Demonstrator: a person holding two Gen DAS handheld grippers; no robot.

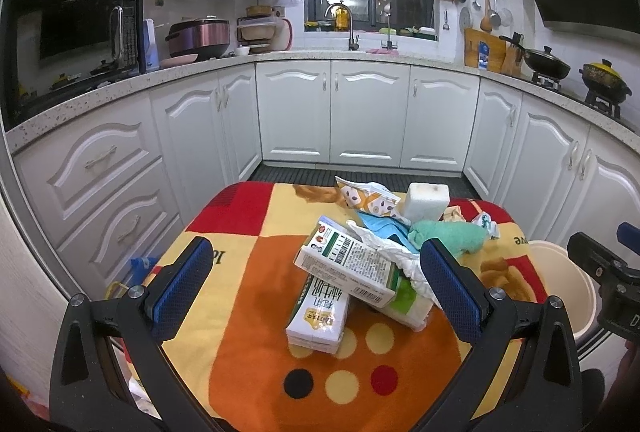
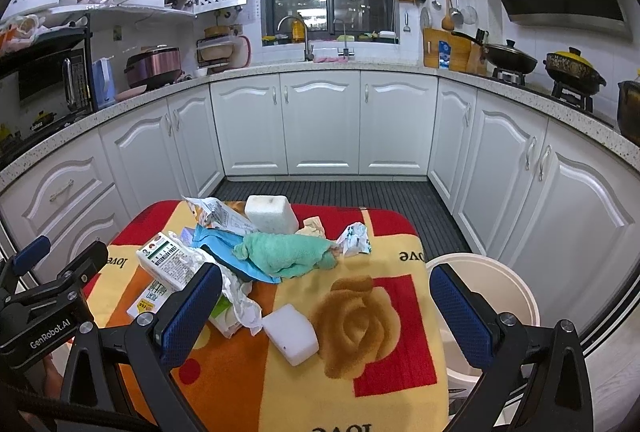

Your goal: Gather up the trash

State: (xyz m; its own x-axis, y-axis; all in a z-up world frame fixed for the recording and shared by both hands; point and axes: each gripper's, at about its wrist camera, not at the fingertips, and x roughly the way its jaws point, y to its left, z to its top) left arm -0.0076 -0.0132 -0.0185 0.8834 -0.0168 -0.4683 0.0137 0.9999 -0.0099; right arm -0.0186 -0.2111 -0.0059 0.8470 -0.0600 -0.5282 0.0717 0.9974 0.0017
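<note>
Both tools hang over the near edge of the desk [image 2: 384, 384], released and empty. The right tool [image 2: 326, 312] has its fingers spread wide, with the white foam block [image 2: 290, 338] lying between them, closest of all the trash. I'd take that first: drop straight down, pinch its long sides, then swing right to the bin [image 2: 516, 296], which stands just beside the desk's right edge. The left tool [image 1: 316, 288] frames two cartons [image 1: 340, 272], one stacked crooked on the other, with crumpled tissue [image 1: 404, 260] against them; lift the top one alone so it doesn't slide. Farther back lie a green cloth [image 2: 288, 252], a blue wrapper [image 2: 212, 238], a paper wad [image 2: 354, 238] and a bigger foam cube [image 2: 270, 213].
</note>
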